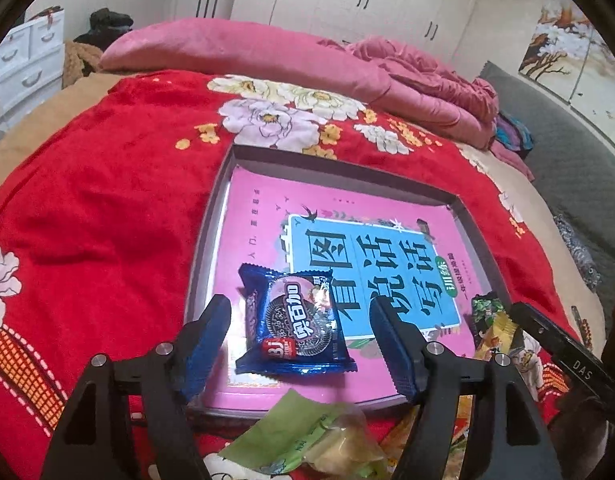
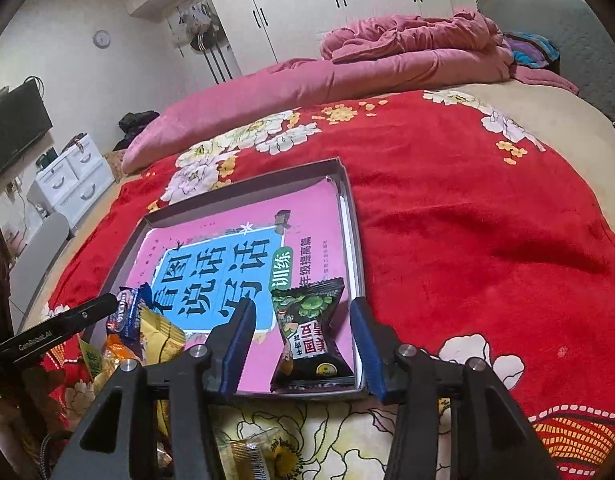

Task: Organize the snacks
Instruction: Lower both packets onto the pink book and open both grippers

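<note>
From the left wrist: left gripper with jaws apart, nothing pinched, a blue cookie pack lying loose between them on the pink book inside the grey tray. Both pads clear of the wrapper. Tray resting on the red blanket. At near edge, just outside the tray, a green-wrapped snack, partly cut off by the frame. At right, a dark green pack and a yellow pack half hidden behind the right finger, with the other tool's black arm beside them. Far off, a pink quilt. From the right wrist: right gripper likewise apart and gripping nothing, a dark green pea pack lying flat between its fingers at the tray's near right corner, pads clear of it. Shown whole only here: that pea pack's label. Cookie pack seen only as a blue edge at left, behind the left tool's arm. Near left, a heap of yellow and orange wrappers, overlapping and hard to tell apart. A small wrapped sweet at bottom, blurred and partly hidden by the gripper body.
</note>
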### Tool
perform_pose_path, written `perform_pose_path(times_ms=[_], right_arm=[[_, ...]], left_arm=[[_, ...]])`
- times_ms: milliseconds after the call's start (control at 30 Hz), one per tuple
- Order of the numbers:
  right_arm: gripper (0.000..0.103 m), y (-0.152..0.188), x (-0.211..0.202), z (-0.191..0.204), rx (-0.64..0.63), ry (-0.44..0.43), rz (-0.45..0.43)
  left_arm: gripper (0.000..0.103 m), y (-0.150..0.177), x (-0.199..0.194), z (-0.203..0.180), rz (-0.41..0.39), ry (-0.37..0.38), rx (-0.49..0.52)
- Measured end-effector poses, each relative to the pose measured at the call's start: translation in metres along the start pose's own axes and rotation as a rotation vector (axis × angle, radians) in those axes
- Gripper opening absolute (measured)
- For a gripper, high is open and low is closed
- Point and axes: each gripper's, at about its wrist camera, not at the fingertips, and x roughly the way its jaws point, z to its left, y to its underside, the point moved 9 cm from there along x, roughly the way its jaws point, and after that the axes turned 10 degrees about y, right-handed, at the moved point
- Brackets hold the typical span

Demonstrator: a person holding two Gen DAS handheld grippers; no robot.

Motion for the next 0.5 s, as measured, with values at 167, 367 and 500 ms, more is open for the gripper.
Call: perform_pose_path(times_ms=[167, 367, 500], right_arm=[[0.055, -0.001, -0.005, 0.004, -0.011, -0.011, -0.014], [0.057, -0.002, -0.014, 0.011, -0.039, -0.021, -0.041], [0.057, 0.0, -0.018, 0.013, -0.049, -0.026, -0.043]], left_arm=[[0.074, -0.003, -0.011, 0.009, -0.027, -0.02, -0.022], [0.075, 0.001, -0.022, 0.019, -0.024, -0.013, -0.062], [0.075, 0.006, -0.03, 0.02, -0.019, -0.013, -0.059]])
